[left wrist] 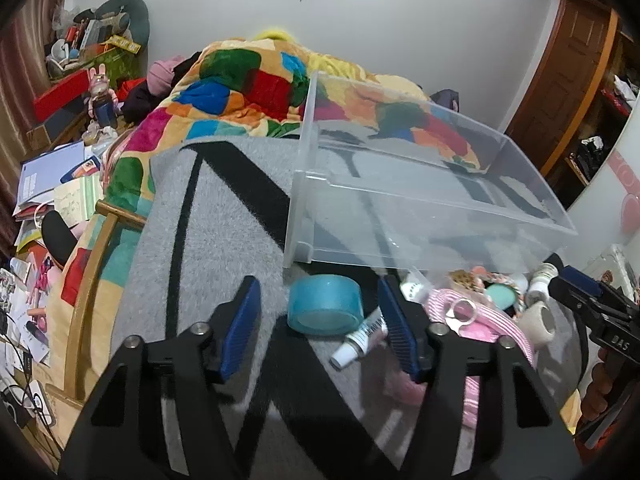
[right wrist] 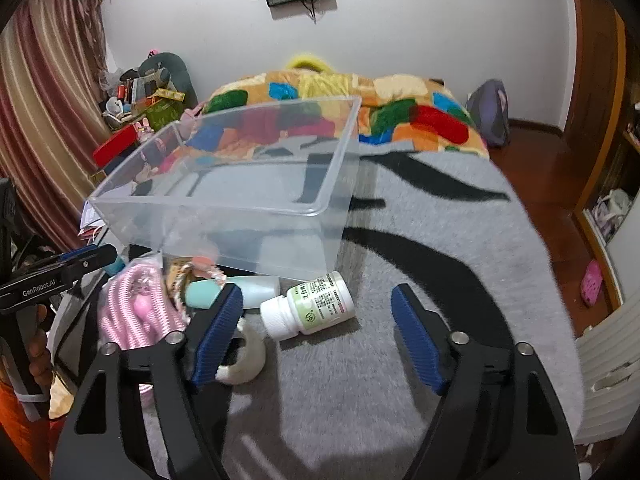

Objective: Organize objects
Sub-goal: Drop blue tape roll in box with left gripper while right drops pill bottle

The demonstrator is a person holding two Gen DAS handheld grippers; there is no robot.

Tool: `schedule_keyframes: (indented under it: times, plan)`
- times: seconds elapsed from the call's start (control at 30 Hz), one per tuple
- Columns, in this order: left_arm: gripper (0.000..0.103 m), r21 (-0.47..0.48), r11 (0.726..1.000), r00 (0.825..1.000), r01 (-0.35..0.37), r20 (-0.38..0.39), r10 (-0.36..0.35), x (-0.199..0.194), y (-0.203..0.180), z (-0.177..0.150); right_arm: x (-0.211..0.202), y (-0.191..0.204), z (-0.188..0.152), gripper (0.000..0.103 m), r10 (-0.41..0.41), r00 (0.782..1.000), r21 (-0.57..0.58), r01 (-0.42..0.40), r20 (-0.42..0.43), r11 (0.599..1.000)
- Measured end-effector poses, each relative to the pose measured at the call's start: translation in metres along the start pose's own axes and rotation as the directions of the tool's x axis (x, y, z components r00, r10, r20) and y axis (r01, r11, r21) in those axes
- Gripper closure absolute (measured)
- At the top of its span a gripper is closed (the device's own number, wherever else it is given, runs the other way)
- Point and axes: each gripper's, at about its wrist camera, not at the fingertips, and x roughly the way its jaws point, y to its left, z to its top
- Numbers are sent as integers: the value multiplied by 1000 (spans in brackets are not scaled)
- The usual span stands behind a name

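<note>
In the left wrist view, the left hand-held gripper [left wrist: 320, 332] is wide apart and holds nothing. A blue tape roll [left wrist: 325, 304] lies between its fingers at the bottom middle, on the gray blanket [left wrist: 224, 240]. The clear plastic bin [left wrist: 420, 196] stands just behind it. In the right wrist view, the right hand-held gripper [right wrist: 318, 336] is apart too. A white pill bottle [right wrist: 310, 306] lies on its side in the middle, just in front of the bin.

A grey blanket with black stripes [right wrist: 420, 248] is spread over the bed; a clear plastic bin [right wrist: 240, 184] is set on it, with a white pill bottle [right wrist: 310, 310] and blue tape roll [left wrist: 325, 304] laid nearer.
</note>
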Motion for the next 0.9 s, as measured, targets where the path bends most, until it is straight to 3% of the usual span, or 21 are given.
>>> schedule_keyframes:
  times: [0.1, 0.27, 0.57, 0.9]
  plan:
    - [65, -2, 1000, 1000, 8, -18, -8, 8, -1, 0, 12, -5, -1, 52, 40, 999, 34, -39, -30, 999]
    - [65, 9, 1000, 1000, 4, 3, -4, 3, -4, -6, 6, -5, -3, 65, 47, 999, 35, -46, -6, 998]
    - [65, 15, 1000, 996, 16, 89, -18, -40, -1, -1, -27, -2, -5, 65, 52, 997, 31, -54, 52, 998]
    - [65, 73, 997, 978, 33, 205, -48, -66, -19, 45, -54, 21, 44, 65, 65, 980, -29, -61, 190, 998]
